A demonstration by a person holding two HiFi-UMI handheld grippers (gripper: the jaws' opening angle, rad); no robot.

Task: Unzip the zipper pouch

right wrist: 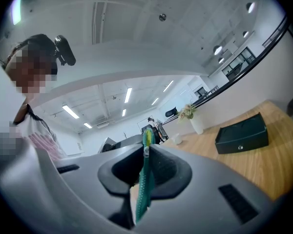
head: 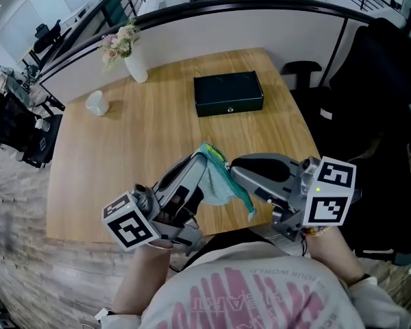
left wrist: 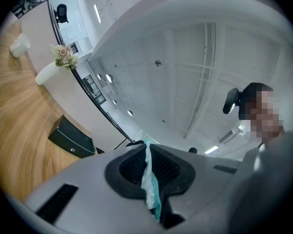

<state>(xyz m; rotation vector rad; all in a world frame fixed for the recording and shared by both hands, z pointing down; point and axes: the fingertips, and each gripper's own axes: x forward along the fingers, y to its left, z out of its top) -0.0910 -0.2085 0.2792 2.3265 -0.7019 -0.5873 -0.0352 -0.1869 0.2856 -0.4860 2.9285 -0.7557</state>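
Left gripper (left wrist: 147, 155) fingers clenched on pouch (head: 216, 184) fabric; right gripper (right wrist: 145, 152) fingers clenched on zipper edge. Pouch aloft, nearer person than box (head: 228, 92). Step: grips set, unzipping apparently pending. Next: draw right gripper along zipper, left steady.

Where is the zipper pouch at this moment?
In the head view the zipper pouch is held low centre over the wooden table, clamped between the left gripper and the right gripper, the black box beyond.

Left claw (head: 200, 157), right claw (head: 236, 171): grey shells, black-white marker cubes (head: 130, 221); shirt (head: 253, 293) white, pink print, perhaps lettering.
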